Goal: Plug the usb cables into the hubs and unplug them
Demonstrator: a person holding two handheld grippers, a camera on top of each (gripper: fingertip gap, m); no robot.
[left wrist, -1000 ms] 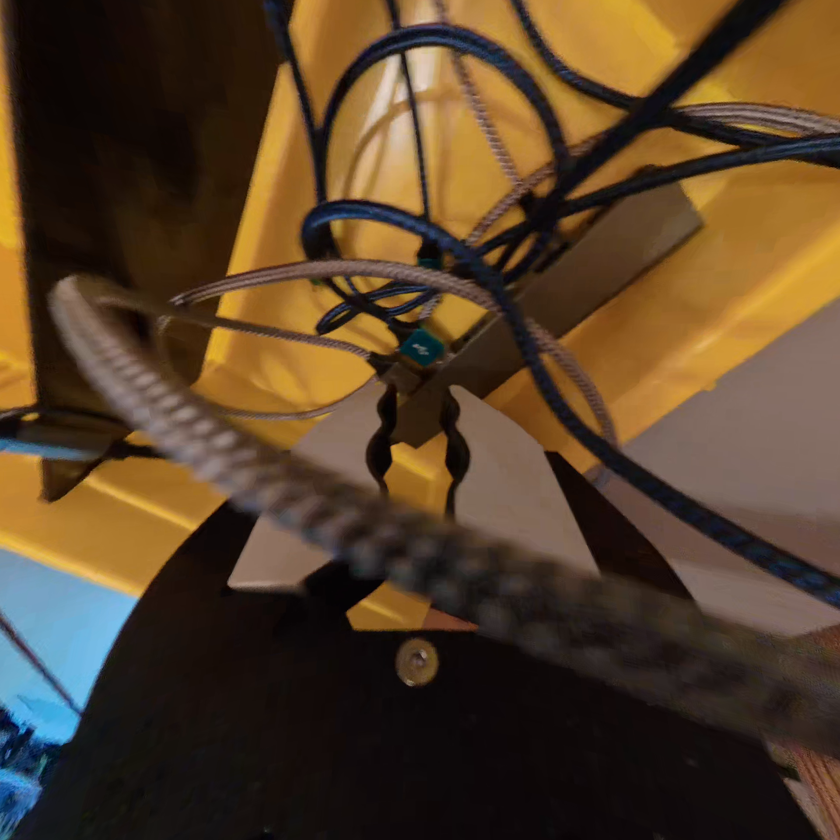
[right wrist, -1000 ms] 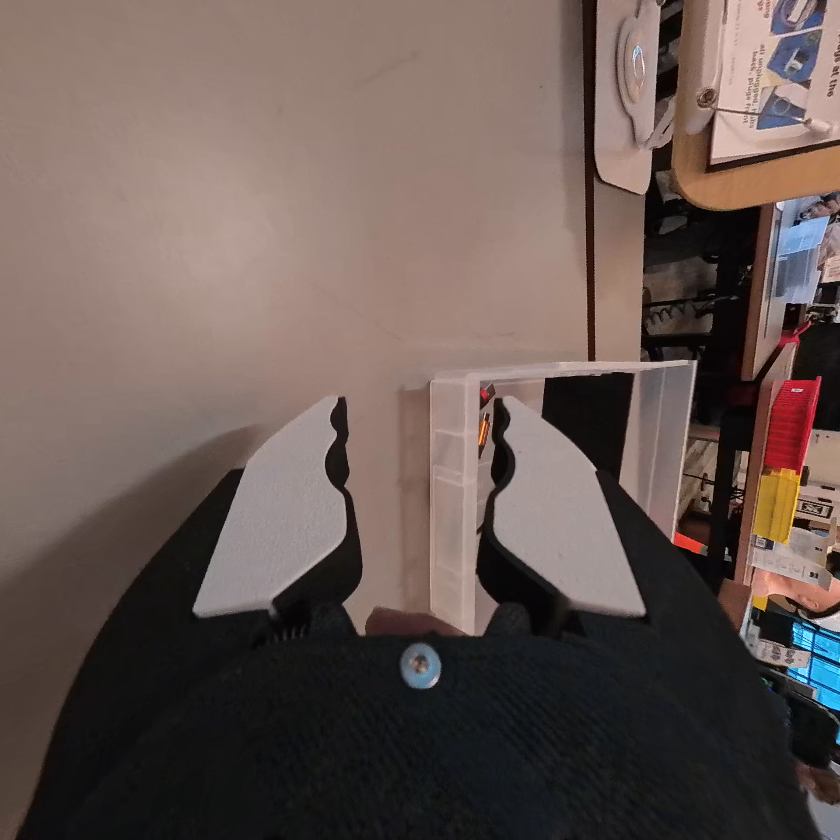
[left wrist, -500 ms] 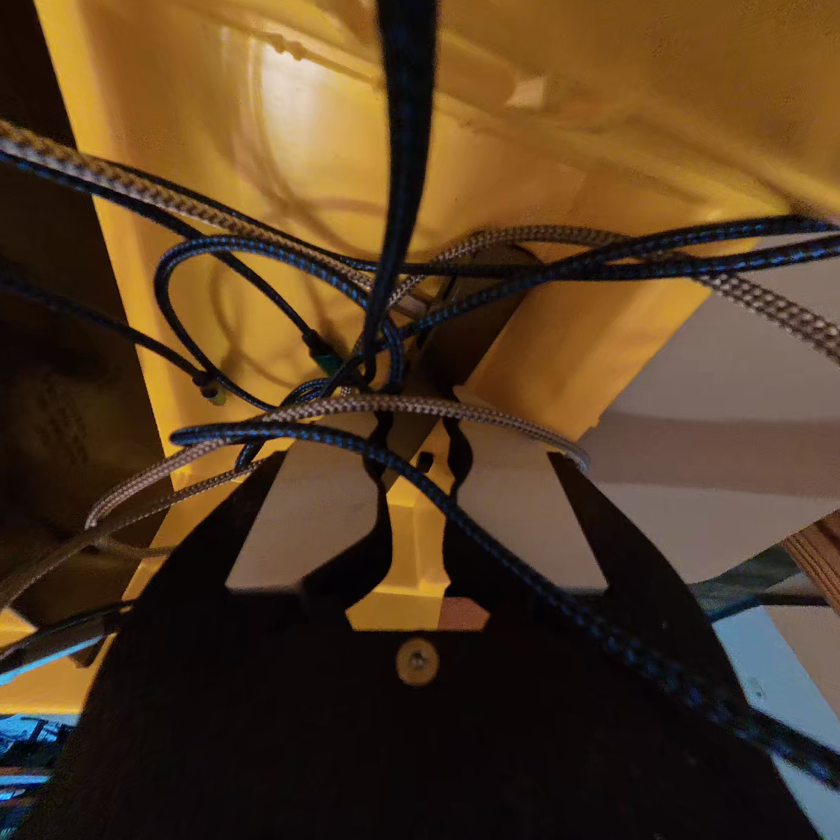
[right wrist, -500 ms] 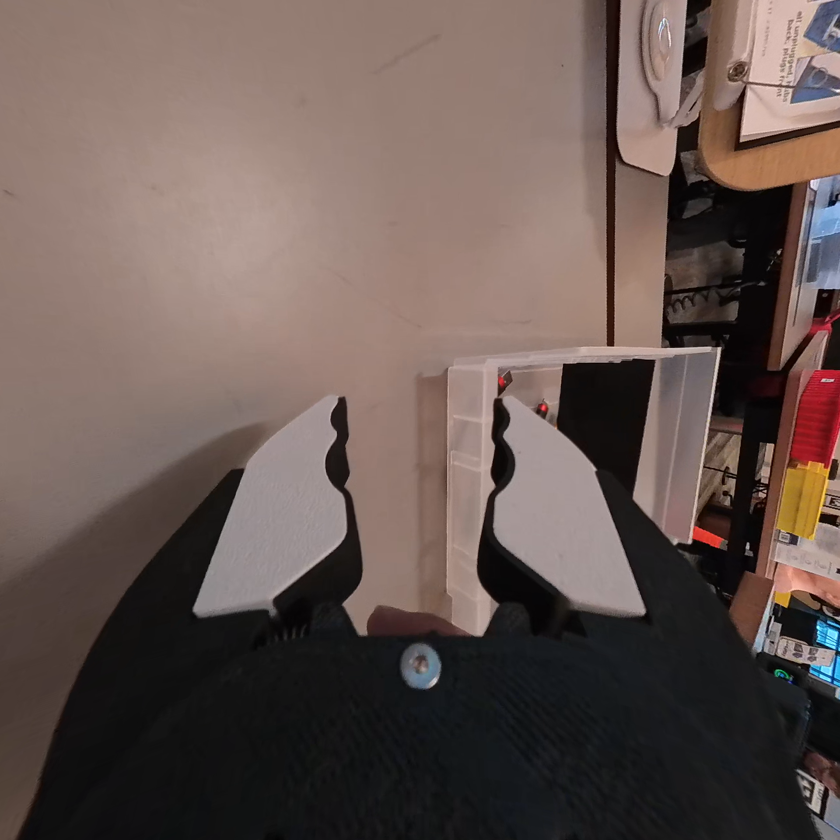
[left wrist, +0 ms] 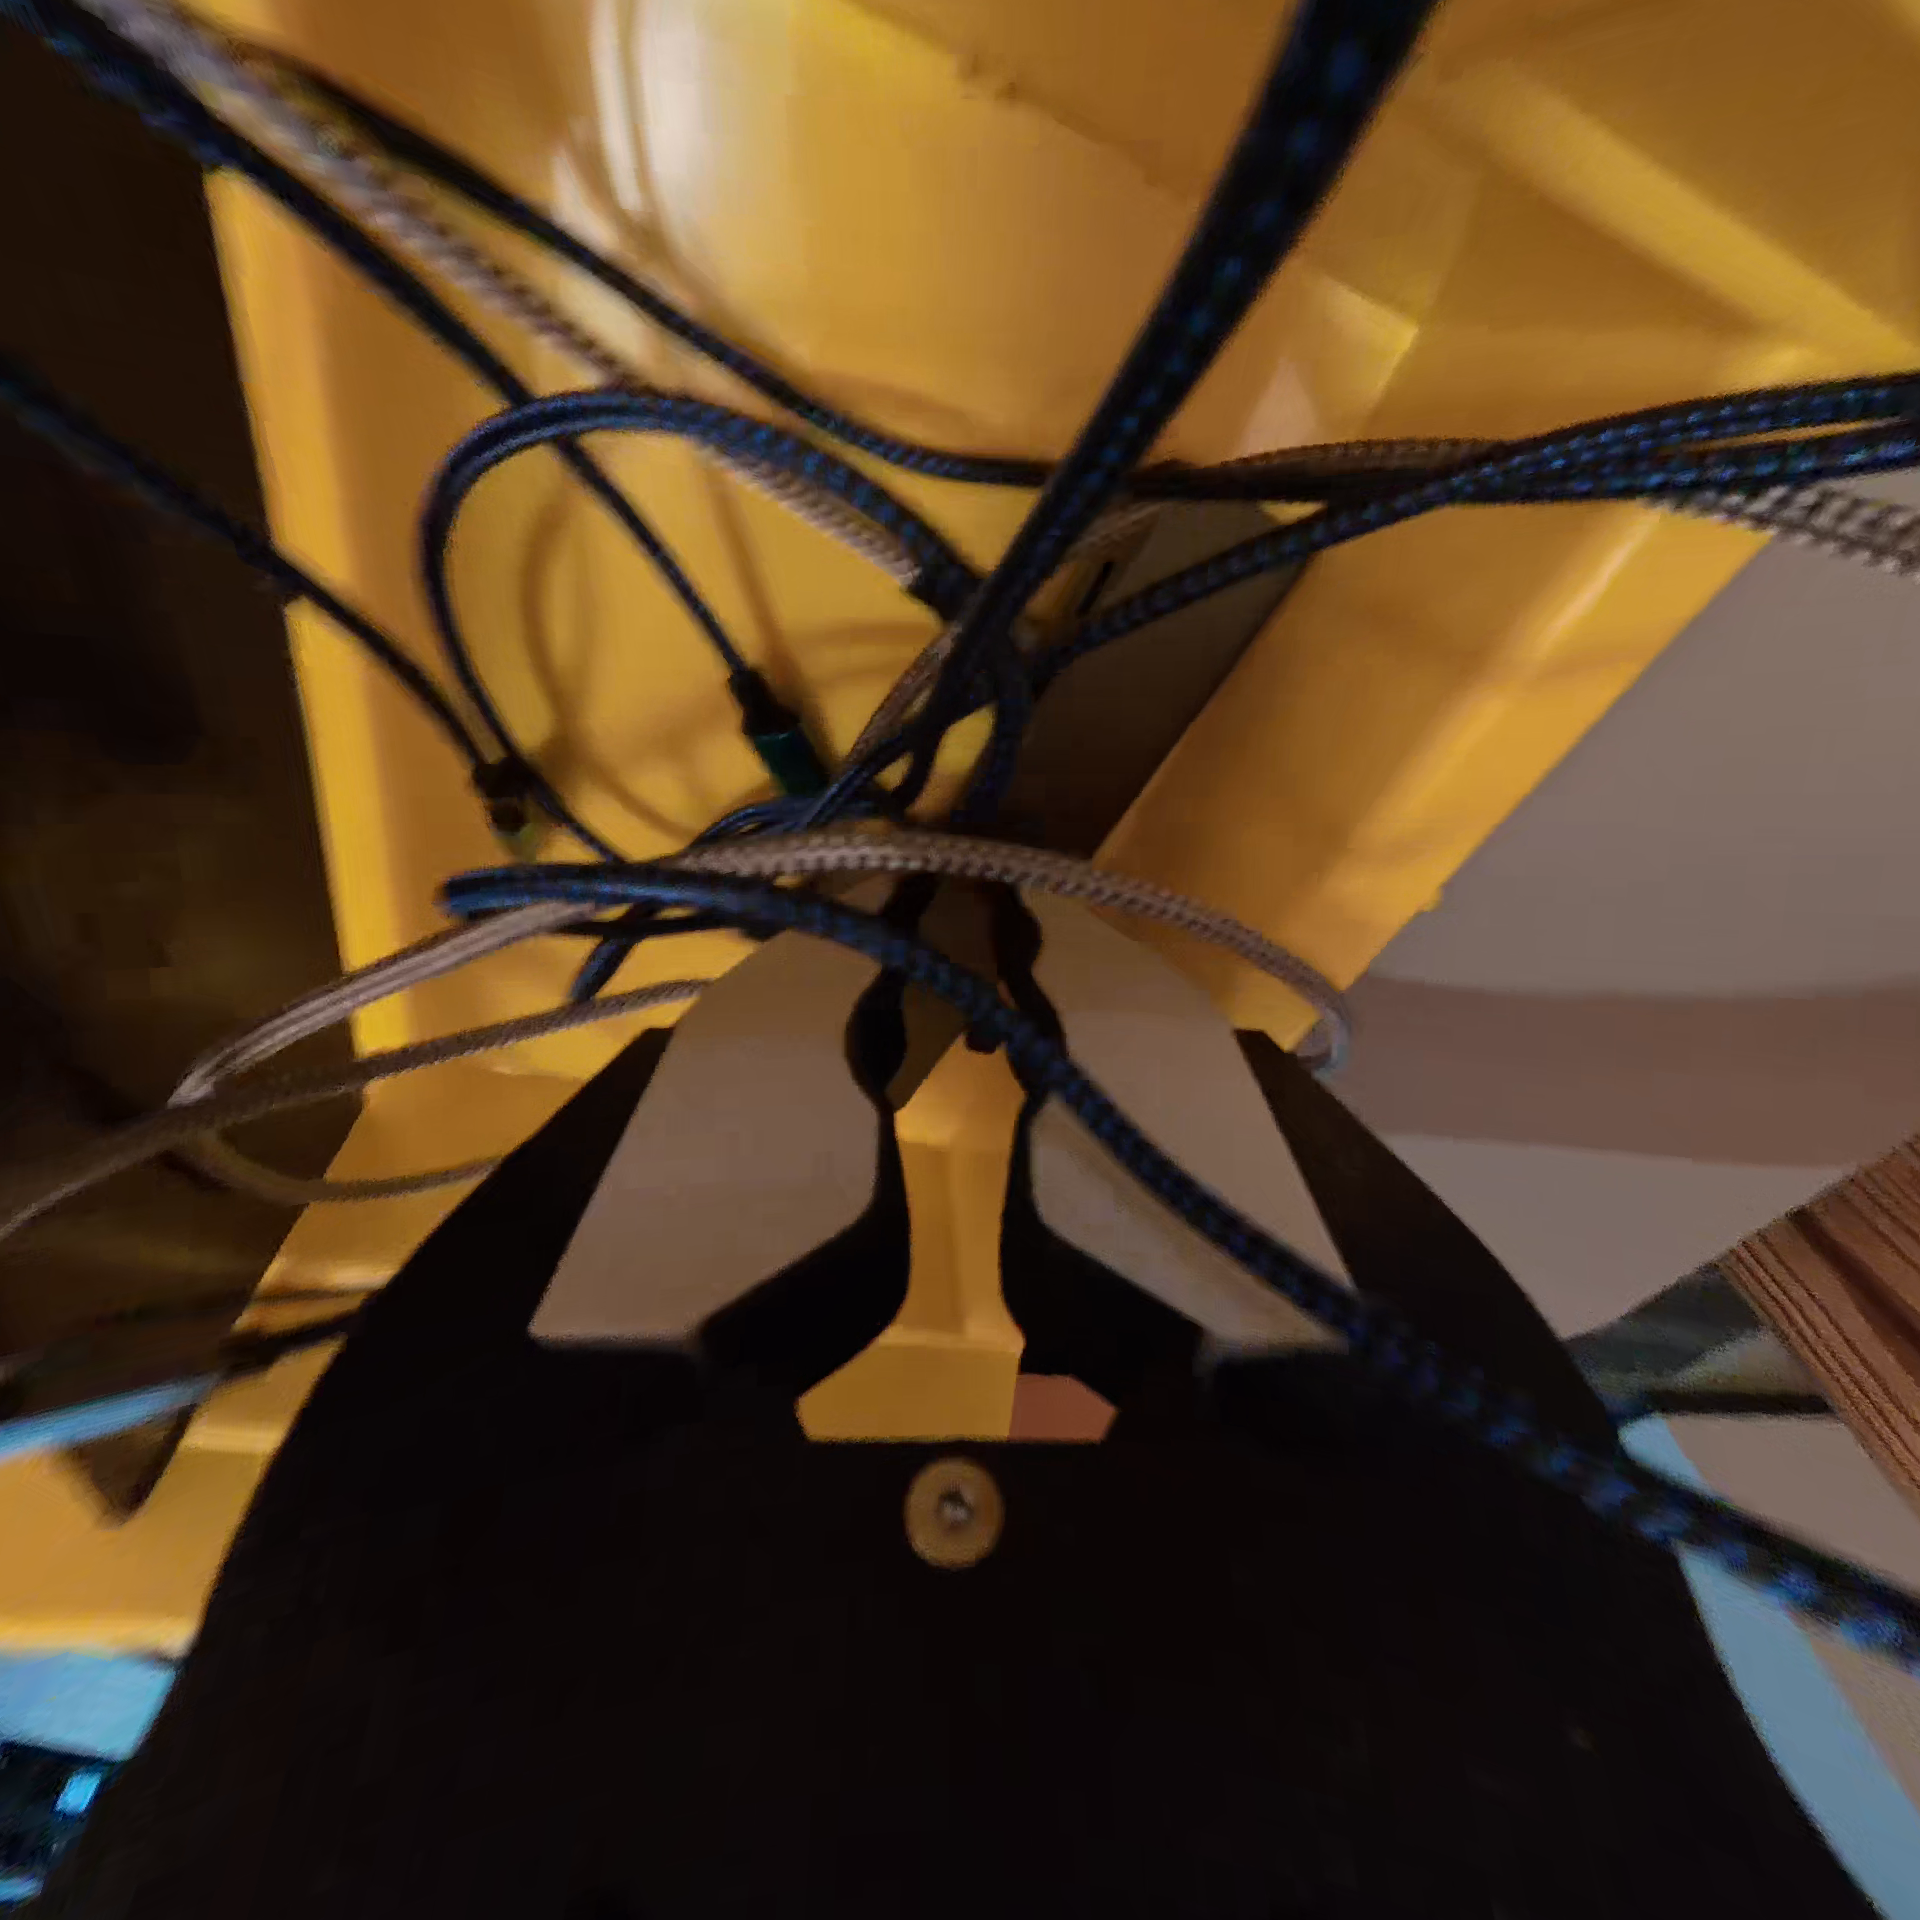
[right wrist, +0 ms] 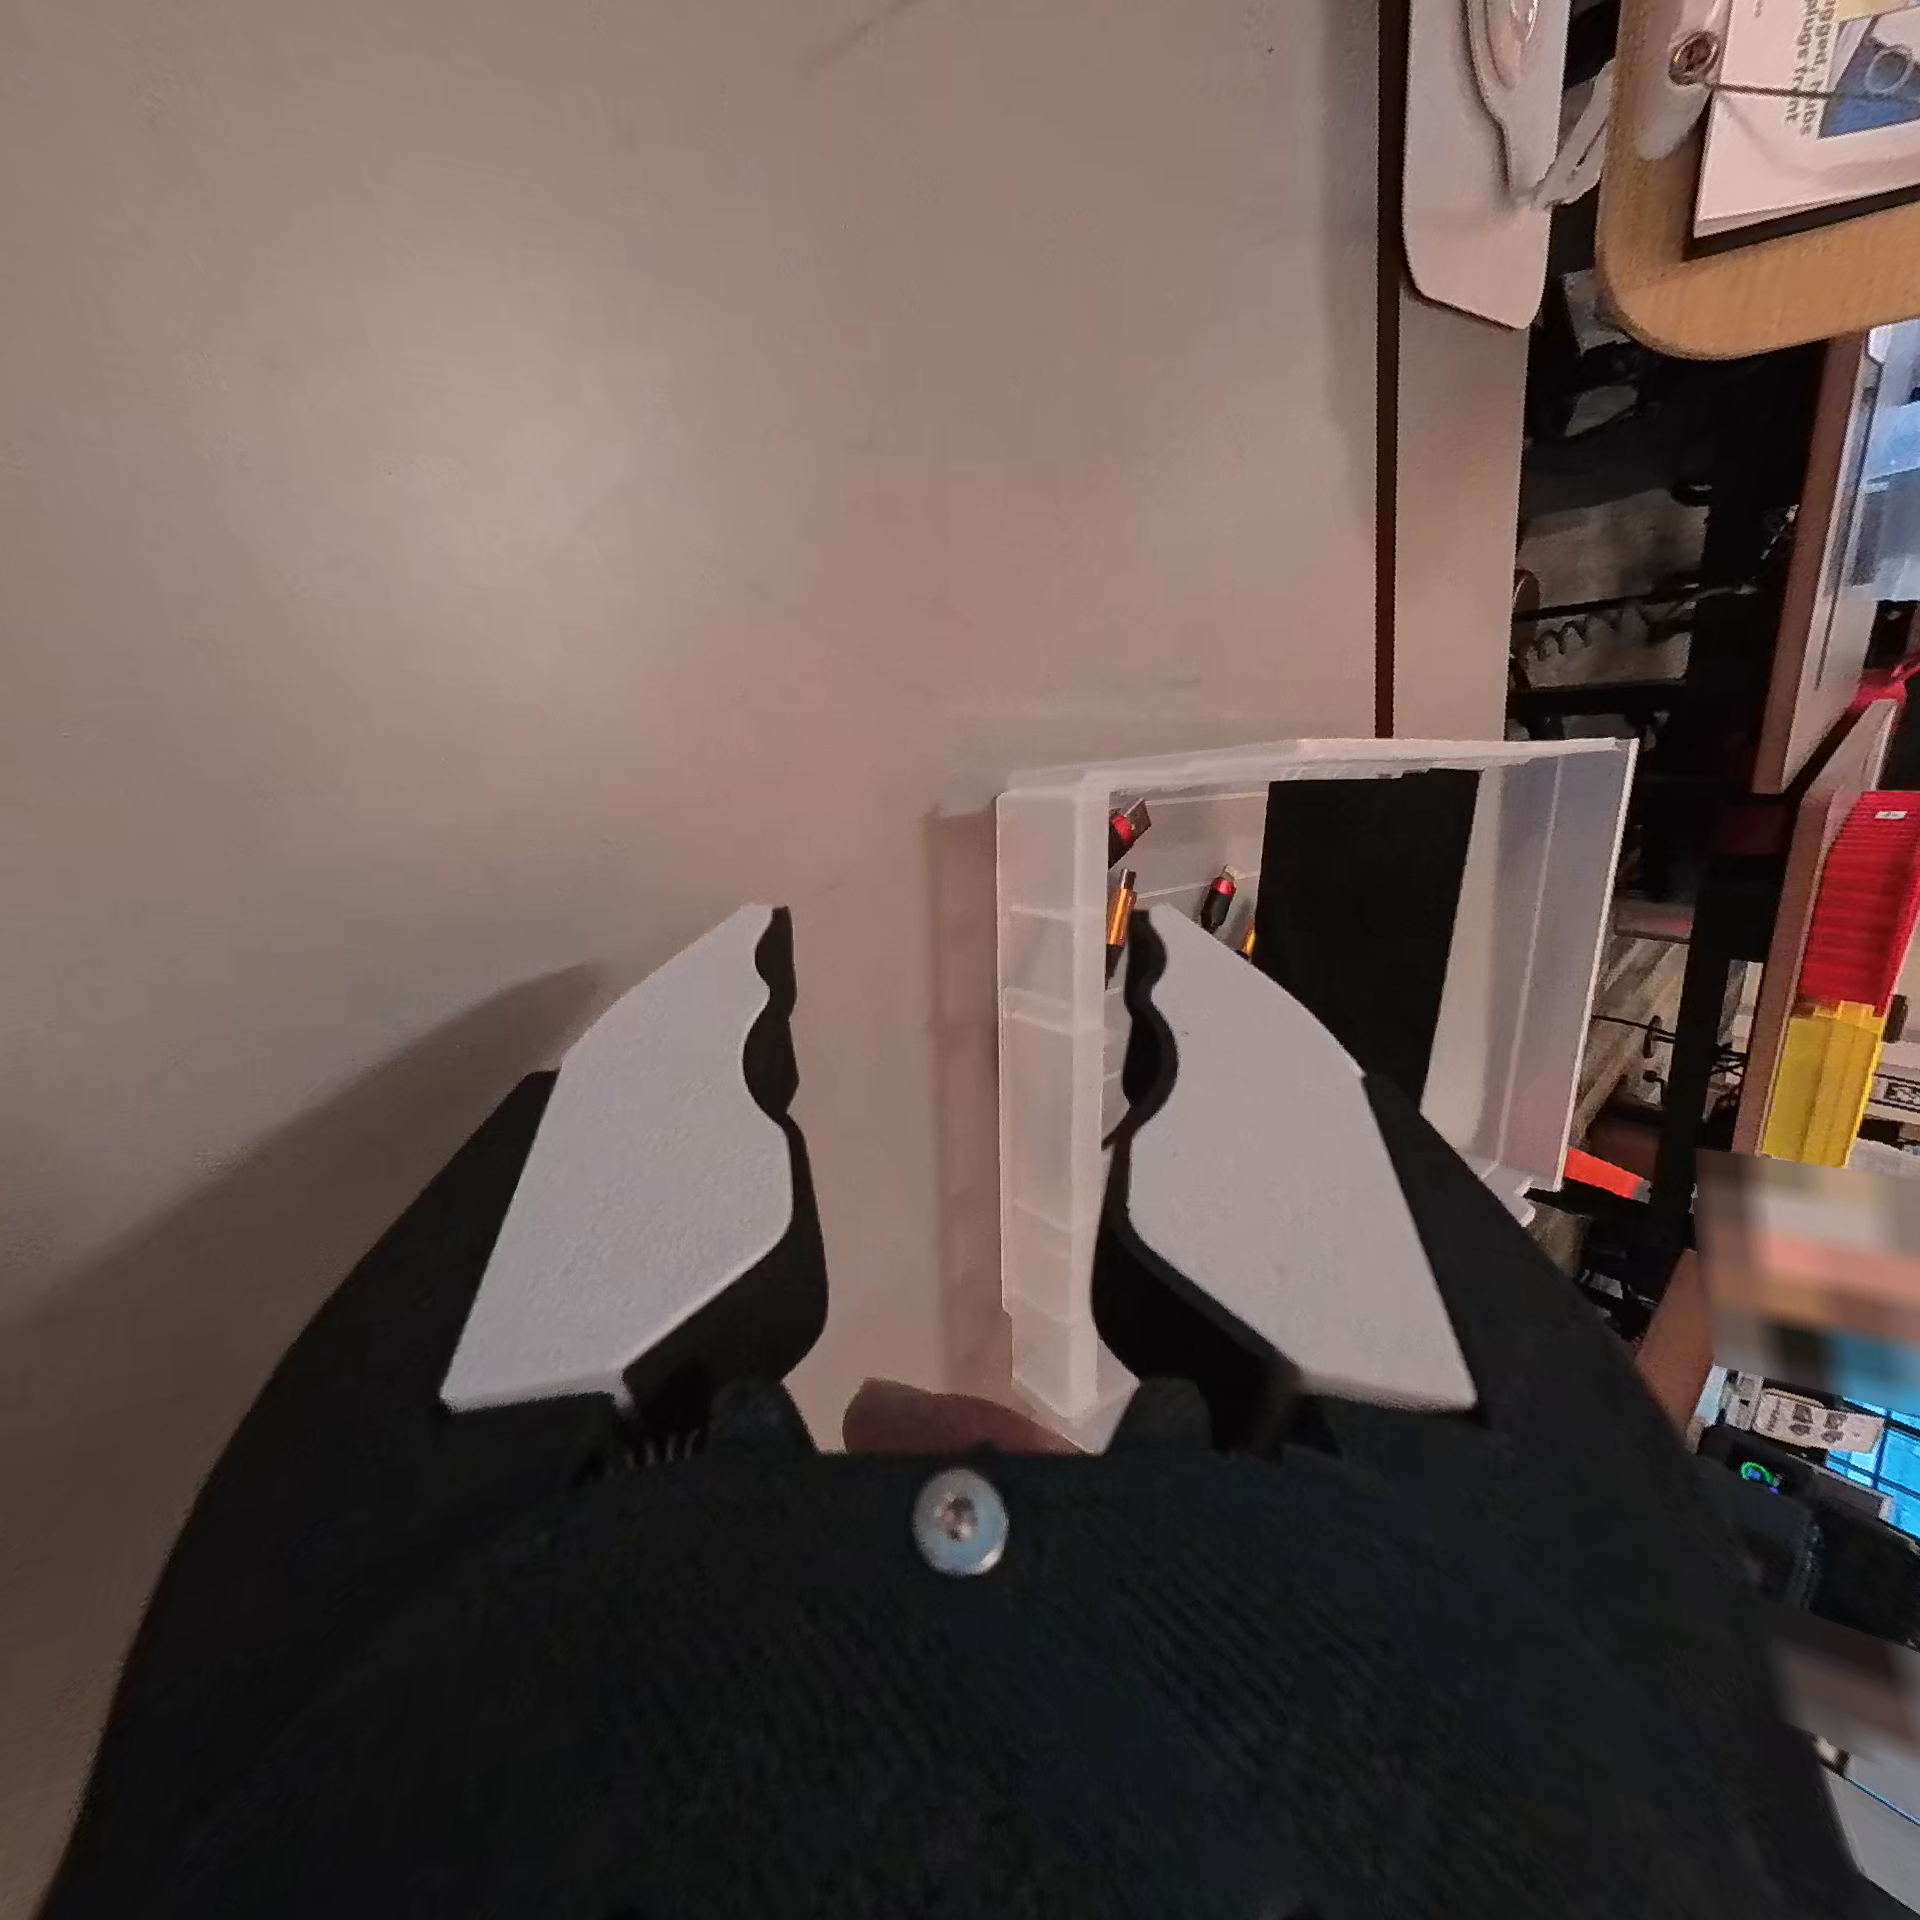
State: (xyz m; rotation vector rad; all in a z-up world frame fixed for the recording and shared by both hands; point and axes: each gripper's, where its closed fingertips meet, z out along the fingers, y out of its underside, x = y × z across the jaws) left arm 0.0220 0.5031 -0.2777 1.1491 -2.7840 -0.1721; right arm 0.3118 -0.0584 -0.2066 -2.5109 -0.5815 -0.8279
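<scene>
The left gripper [left wrist: 951, 966] is clamped on the corner of a grey hub [left wrist: 1132, 707], which it holds in front of a yellow bin [left wrist: 1299, 260]. Black-blue cables [left wrist: 1174, 343] and beige cables [left wrist: 914, 852] hang tangled around the hub. The right gripper [right wrist: 961, 935] has its fingers apart and holds nothing, above the beige bench [right wrist: 520, 468], just beside a clear plastic box [right wrist: 1044, 1039] with cable plugs [right wrist: 1127, 831] inside.

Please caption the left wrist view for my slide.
Left hand-held gripper shut on hub among tangled cables over yellow bin.
</scene>
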